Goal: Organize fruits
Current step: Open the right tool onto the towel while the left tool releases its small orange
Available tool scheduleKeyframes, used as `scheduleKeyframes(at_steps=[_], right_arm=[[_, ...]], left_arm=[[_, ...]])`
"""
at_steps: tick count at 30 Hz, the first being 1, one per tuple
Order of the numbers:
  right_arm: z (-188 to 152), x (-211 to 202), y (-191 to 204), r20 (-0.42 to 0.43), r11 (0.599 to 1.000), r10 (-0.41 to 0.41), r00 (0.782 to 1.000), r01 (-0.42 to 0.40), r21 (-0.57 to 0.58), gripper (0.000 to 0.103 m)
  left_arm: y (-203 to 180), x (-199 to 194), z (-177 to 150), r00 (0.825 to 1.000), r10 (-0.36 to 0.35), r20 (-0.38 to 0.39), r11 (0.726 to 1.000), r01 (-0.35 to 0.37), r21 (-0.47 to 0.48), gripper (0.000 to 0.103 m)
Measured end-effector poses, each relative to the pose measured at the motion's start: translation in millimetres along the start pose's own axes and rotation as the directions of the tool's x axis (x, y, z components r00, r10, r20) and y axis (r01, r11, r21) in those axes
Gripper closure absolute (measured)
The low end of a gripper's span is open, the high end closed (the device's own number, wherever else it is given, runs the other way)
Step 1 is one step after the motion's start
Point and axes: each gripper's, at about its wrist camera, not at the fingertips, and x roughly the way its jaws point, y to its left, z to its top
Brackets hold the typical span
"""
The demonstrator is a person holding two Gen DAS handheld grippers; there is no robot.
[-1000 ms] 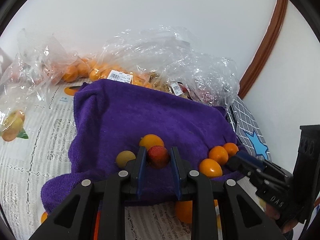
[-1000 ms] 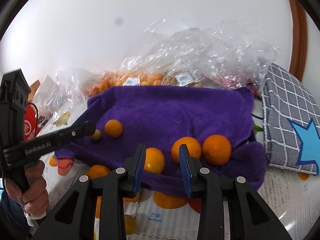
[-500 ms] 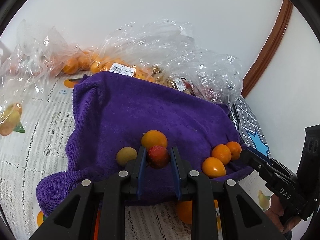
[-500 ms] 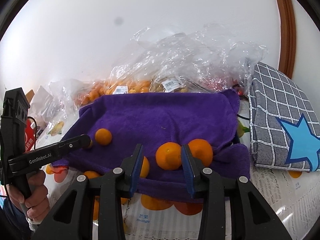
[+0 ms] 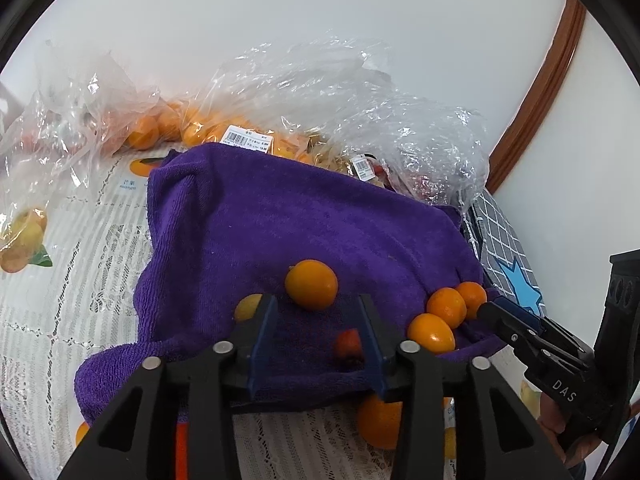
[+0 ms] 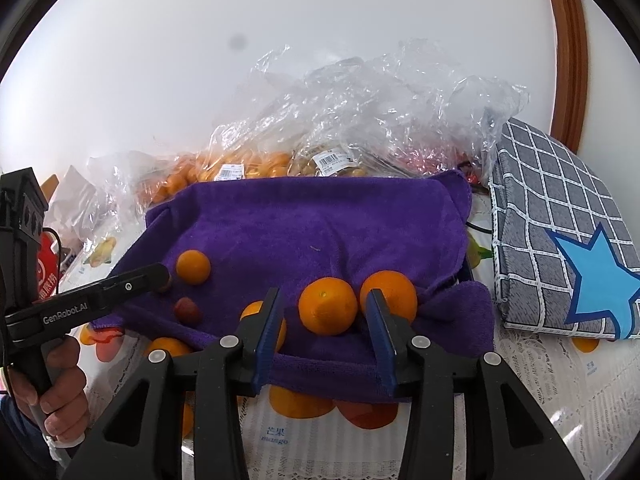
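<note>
A purple towel lies over the table and carries the fruit. My left gripper hovers over its near edge with its jaws opening. A small red fruit lies loose on the towel just inside the right finger. Beyond the tips sit an orange and a yellowish fruit. My right gripper also has its jaws opening, and an orange sits between the fingers with gaps on both sides. Two more oranges flank it, one partly behind each finger.
Clear plastic bags of oranges and other fruit are heaped along the wall behind the towel. A grey checked cloth with a blue star lies to the right. A hand holds the left gripper's handle at the lower left.
My left gripper has let go of the small red fruit, which now rests on the towel. The right gripper's fingers have spread and now frame the middle orange.
</note>
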Motion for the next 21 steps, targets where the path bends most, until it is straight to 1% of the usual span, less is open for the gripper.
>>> scheduleKeyframes(at_steps=[2,7,11,13,17,21], right_arm=[[-0.4,-0.1,0.0,0.001,1.0,0.0,1.0,0.0,0.0,0.055],[-2.3,-3.9,-1.0,0.006,1.0,0.005,1.0,-0.005,0.006,0.049],[-2.6,-12.1,-2.1,0.028,1.0,-0.02,0.999,0.019,0.005,0.049],[-4.7,-17.4,-5.3,0.031,1.0,-0.01,0.999,0.009,0.026,0.049],[-17.7,-24.1,-8.4,-0.002,0.998,-0.025,1.0,0.025,0.059,0.048],[-37.6,-26.9,-2.9,-0.077,0.999,-0.02,0.997,0.024,0.048,0.048]], left_arm=[[-0.4,-1.3,-0.1,1.0,-0.002,0.004,1.0,0.002,0.0,0.057],[0.5,-3.4,-0.1,1.0,0.007,0.011,1.0,-0.007,-0.007,0.054],[2.9,-5.5,1.2,1.0,0.022,0.021,1.0,-0.022,-0.015,0.051],[3.1,-7.9,1.4,0.999,0.033,0.033,0.999,-0.032,-0.012,0.049],[3.8,-13.0,1.3,0.998,0.039,0.049,0.999,-0.038,-0.013,0.046],[5.4,-18.9,0.9,0.996,0.056,0.069,0.998,-0.056,-0.014,0.045]])
